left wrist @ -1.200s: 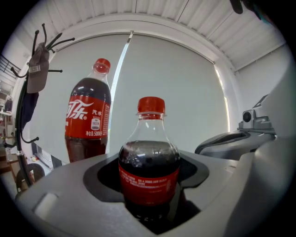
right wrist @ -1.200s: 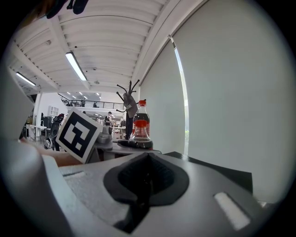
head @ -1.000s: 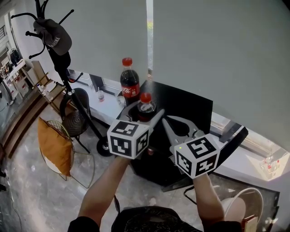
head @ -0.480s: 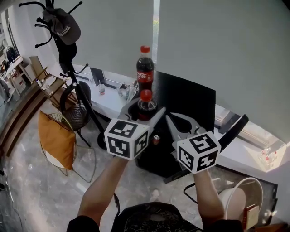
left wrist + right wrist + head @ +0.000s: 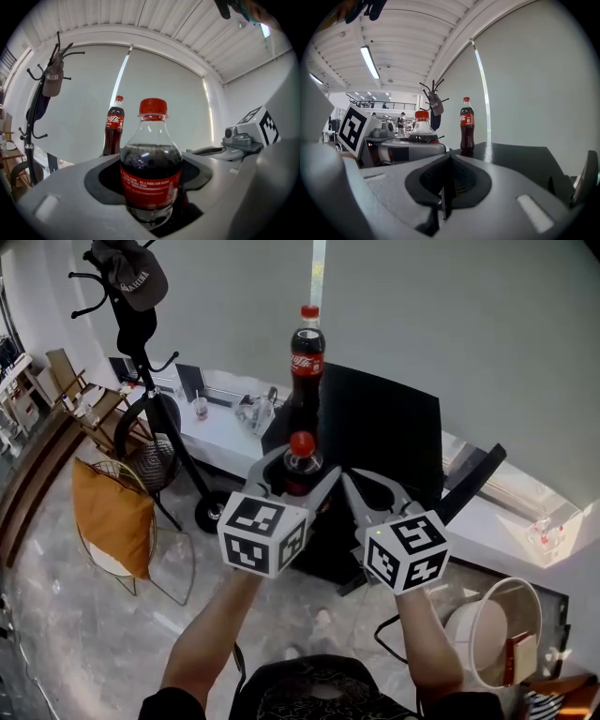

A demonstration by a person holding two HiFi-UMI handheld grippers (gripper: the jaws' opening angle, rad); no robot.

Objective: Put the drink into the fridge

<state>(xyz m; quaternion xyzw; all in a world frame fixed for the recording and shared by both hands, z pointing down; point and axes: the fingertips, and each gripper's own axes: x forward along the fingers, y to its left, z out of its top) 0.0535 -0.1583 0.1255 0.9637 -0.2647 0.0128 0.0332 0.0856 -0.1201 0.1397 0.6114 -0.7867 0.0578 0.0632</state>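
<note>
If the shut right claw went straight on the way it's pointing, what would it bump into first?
Probably the tall cola bottle standing on the black cabinet; the right claw points roughly at it, though depth is unclear.

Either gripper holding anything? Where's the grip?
Left gripper holds the small cola bottle by its labelled body, jaws on either side. Right gripper is shut and empty.

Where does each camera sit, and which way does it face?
Head view: on the person's head, looking steeply down at the black fridge; both forearms, left gripper and right gripper show.
Left gripper view: on the left gripper, looking along its jaws, which clamp the small cola bottle; the right gripper's cube shows at right.
Right gripper view: on the right gripper, looking along its shut, empty jaws.
Shared: both gripper views show the tall cola bottle and coat stand.
</note>
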